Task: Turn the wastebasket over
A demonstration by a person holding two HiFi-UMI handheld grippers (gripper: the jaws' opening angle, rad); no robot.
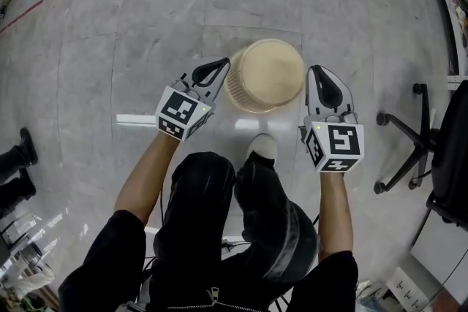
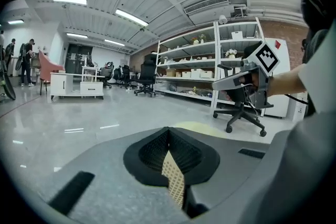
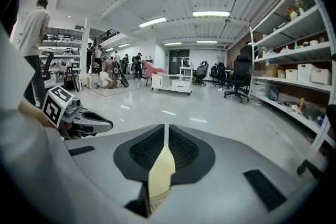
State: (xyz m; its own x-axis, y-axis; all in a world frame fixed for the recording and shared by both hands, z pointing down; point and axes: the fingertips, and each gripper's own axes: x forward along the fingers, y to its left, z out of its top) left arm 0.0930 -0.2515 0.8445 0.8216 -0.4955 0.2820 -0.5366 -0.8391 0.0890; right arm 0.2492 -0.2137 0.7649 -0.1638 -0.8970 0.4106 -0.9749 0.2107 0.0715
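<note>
Item: wastebasket [image 1: 267, 75], cream, round, with a lattice-pattern side wall; it stands on the pale, glossy floor [image 1: 146, 25] directly in front of the person's knees, between the two grippers. The face turned toward the head view reads as a plain cream disc; whether that is the base or the mouth cannot be told. Item: left gripper [image 1: 218, 68], grey with black pads, marker cube [image 1: 181, 113] at its rear; it sits at the basket's left side, tips just beside the lattice wall, contact not determinable. Tongs pressed fully together in the left gripper view, nothing between the pads; a strip of lattice shows through the slot behind the tips, below the gripper. Item: right gripper [image 1: 319, 73], same build, with its own cube [image 1: 338, 145]; it sits at the basket's right side, tips just beside the rim and apparently apart from it. Tongs drawn together to a hairline seam in the right gripper view, pads gripping nothing; a sliver of cream basket shows through the slot beneath. Both grippers point forward and somewhat downward, each visible in the other's camera. Item: person's pale shoe [image 1: 262, 147], on the floor just on the near side of the basket. Item: black office chair [image 1: 417, 142], on a wheeled base, well to the right. Surroundings: open metal shelving [image 3: 294, 71] with boxes along the right wall; more chairs and standing people [image 3: 34, 34] in the distance.
</note>
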